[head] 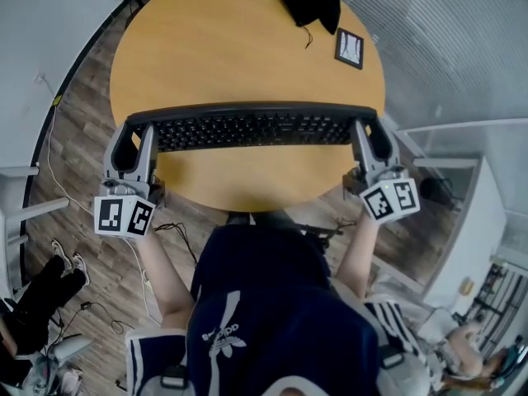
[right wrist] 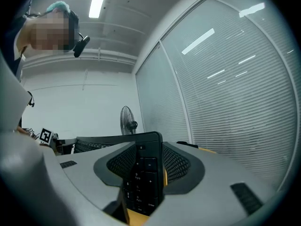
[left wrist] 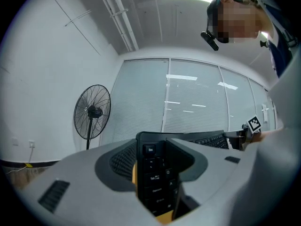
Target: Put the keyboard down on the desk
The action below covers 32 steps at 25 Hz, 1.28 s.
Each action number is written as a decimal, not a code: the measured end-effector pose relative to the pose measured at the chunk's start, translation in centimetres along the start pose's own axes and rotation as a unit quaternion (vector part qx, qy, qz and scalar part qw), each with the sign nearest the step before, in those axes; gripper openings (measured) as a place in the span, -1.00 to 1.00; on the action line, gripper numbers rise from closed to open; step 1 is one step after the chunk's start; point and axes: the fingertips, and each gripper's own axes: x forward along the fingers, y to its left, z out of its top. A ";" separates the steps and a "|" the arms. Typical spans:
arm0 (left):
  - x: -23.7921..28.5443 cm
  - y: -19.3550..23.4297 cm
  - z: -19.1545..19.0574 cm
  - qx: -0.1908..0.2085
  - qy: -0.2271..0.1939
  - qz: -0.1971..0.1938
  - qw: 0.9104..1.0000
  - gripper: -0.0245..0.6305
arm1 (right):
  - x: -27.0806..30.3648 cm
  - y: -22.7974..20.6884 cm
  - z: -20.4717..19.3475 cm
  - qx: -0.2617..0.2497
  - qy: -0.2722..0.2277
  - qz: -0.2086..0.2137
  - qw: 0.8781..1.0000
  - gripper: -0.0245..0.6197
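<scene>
A long black keyboard (head: 252, 128) spans the near part of the round wooden desk (head: 214, 48), keys facing up. My left gripper (head: 140, 143) is shut on its left end, where the Esc key end (left wrist: 155, 173) sits between the jaws. My right gripper (head: 365, 139) is shut on its right end, with the number pad end (right wrist: 143, 175) clamped between its jaws. Whether the keyboard rests on the desk or hangs just above it I cannot tell.
A black cloth (head: 312, 2) with a cord and a small dark-framed card (head: 350, 48) lie at the desk's far right. A standing fan (left wrist: 92, 113) is by the blinds. White furniture (head: 462, 221) stands to the right, and cables (head: 49, 163) run over the wooden floor at left.
</scene>
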 end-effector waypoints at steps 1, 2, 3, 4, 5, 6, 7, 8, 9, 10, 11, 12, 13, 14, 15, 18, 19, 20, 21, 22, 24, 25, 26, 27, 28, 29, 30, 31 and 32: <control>0.0 0.0 -0.2 -0.001 0.001 0.002 1.000 -0.34 | 0.0 0.0 -0.1 0.001 0.002 0.000 1.000 -0.43; 0.0 -0.1 -0.4 -0.001 0.001 0.004 1.000 -0.34 | -0.1 -0.2 -0.3 0.004 0.002 -0.001 1.000 -0.43; 0.0 -0.1 -0.6 -0.002 0.001 0.006 1.000 -0.34 | -0.2 -0.3 -0.7 0.009 0.002 -0.002 1.000 -0.43; -0.1 -0.1 -0.8 -0.002 0.003 0.008 1.000 -0.34 | -0.3 -0.4 -1.0 0.011 0.003 -0.002 1.000 -0.43; -0.3 -0.2 -1.0 -0.004 0.005 0.009 1.000 -0.34 | -0.3 -0.4 -1.1 0.009 0.005 -0.001 1.000 -0.43; -0.4 -0.2 -1.1 -0.005 0.007 0.010 1.000 -0.34 | -0.3 -0.3 -1.1 0.006 0.007 0.002 1.000 -0.43; -0.5 -0.2 -1.1 -0.007 0.010 0.011 1.000 -0.34 | -0.2 -0.2 -1.0 0.004 0.007 0.004 1.000 -0.43; -0.6 -0.2 -1.1 -0.009 0.012 0.011 1.000 -0.34 | -0.1 -0.2 -0.9 0.005 0.007 0.005 1.000 -0.43; -0.6 -0.2 -1.0 -0.010 0.014 0.013 1.000 -0.34 | 0.0 -0.3 -1.0 0.009 0.007 0.005 1.000 -0.43; -0.6 -0.2 -1.0 -0.011 0.016 0.015 1.000 -0.34 | 0.0 -0.5 -1.0 0.014 0.007 0.005 1.000 -0.43; -0.5 -0.2 -1.1 -0.011 0.019 0.017 1.000 -0.34 | 0.2 -0.6 -1.2 0.019 0.008 0.006 1.000 -0.43; -0.5 -0.2 -1.2 -0.012 0.021 0.019 1.000 -0.34 | 0.3 -0.8 -1.4 0.024 0.009 0.006 1.000 -0.43; -0.4 -0.2 -1.4 -0.013 0.025 0.020 0.999 -0.34 | 0.3 -1.0 -1.7 0.027 0.011 0.006 1.000 -0.43; -0.5 -0.3 -1.7 -0.014 0.029 0.020 0.999 -0.34 | 0.4 -1.1 -1.8 0.026 0.014 0.008 1.000 -0.43; -0.5 -0.3 -2.0 -0.015 0.034 0.021 0.999 -0.34 | 0.6 -1.0 -2.0 0.021 0.020 0.010 1.000 -0.43; -0.6 -0.2 -2.5 -0.016 0.041 0.027 0.999 -0.34 | 0.9 -0.9 -2.5 0.017 0.030 0.015 0.999 -0.43; -0.6 -0.2 -2.6 -0.016 0.043 0.029 0.999 -0.34 | 1.0 -0.9 -2.6 0.017 0.032 0.017 0.999 -0.43; -0.7 -0.2 -2.7 -0.016 0.044 0.031 0.998 -0.34 | 1.0 -0.8 -2.7 0.018 0.034 0.018 0.999 -0.43; -0.7 -0.2 -2.8 -0.017 0.046 0.033 0.998 -0.34 | 1.0 -0.8 -2.8 0.018 0.035 0.019 0.999 -0.43; -0.8 -0.2 -2.9 -0.017 0.047 0.035 0.998 -0.34 | 1.0 -0.9 -2.9 0.021 0.036 0.018 0.999 -0.43; -0.7 -0.2 -3.1 -0.016 0.051 0.035 0.998 -0.34 | 0.8 -1.3 -3.4 0.032 0.036 0.014 0.999 -0.43; -0.6 -0.3 -3.3 -0.015 0.053 0.033 0.998 -0.34 | 0.9 -1.4 -3.5 0.032 0.038 0.014 0.999 -0.43; -0.5 -0.2 -3.4 -0.016 0.057 0.033 0.998 -0.34 | 1.0 -1.4 -3.4 0.027 0.041 0.017 0.999 -0.43; -0.5 -0.2 -3.6 -0.018 0.060 0.032 0.998 -0.34 | 1.2 -1.4 -3.5 0.023 0.044 0.020 0.999 -0.43; -0.5 -0.2 -3.8 -0.020 0.064 0.033 0.997 -0.34 | 1.2 -1.5 -3.7 0.024 0.048 0.020 0.998 -0.43; -0.4 -0.2 -4.0 -0.021 0.069 0.033 0.997 -0.34 | 1.2 -1.7 -4.1 0.031 0.050 0.018 0.998 -0.43; -0.3 -0.2 -4.3 -0.023 0.073 0.033 0.997 -0.34 | 1.1 -1.9 -4.6 0.039 0.053 0.014 0.998 -0.43; -0.2 -0.2 -4.7 -0.024 0.078 0.032 0.996 -0.34 | 1.1 -2.1 -5.0 0.043 0.057 0.011 0.997 -0.43; 0.0 -0.2 -5.2 -0.025 0.082 0.031 0.996 -0.34 | 1.2 -2.3 -5.4 0.044 0.062 0.010 0.997 -0.43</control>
